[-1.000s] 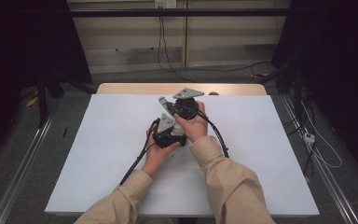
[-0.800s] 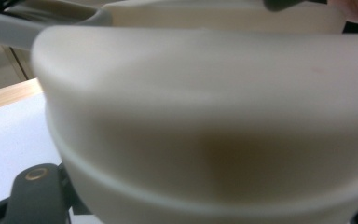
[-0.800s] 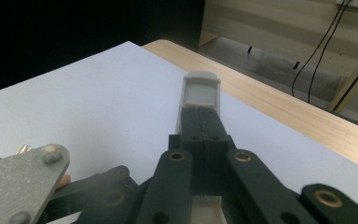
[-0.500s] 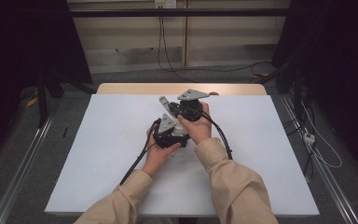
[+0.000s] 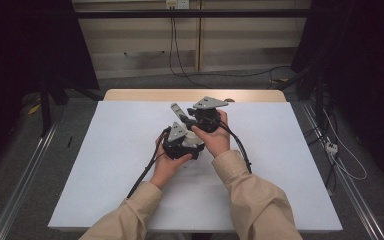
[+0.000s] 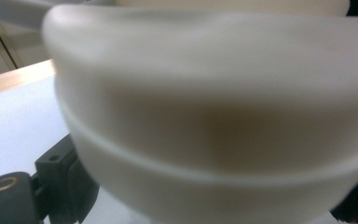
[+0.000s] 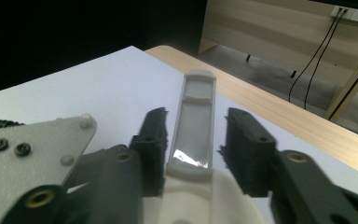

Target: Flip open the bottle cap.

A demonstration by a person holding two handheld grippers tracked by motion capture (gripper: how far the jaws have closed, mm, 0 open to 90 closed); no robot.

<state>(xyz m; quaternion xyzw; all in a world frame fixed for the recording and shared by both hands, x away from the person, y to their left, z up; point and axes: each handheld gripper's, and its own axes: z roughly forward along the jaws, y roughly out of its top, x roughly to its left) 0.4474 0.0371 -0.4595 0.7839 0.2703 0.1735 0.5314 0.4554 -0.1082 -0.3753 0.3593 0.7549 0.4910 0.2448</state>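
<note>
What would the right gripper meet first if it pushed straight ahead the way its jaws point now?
The right gripper already has a white plastic piece lying between its open jaws, so that comes first. Past its tip the way looks free over the white table to the wooden edge, though depth is unclear.

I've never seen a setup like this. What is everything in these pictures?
table: one, white top with a wooden far edge, mid-room.
plastic object: one, white, its long flat tab between the right gripper's jaws; I cannot tell what it is.
wall socket: one, white, far wall, black cables hanging from it.
power strip: one, white, on the floor right of the table.
floor rails: two, metal, either side of the table.
grippers: two, black with grey plates, left gripper and right gripper, close together mid-table.
hands: two, left hand and right hand, beige sleeves.
</note>
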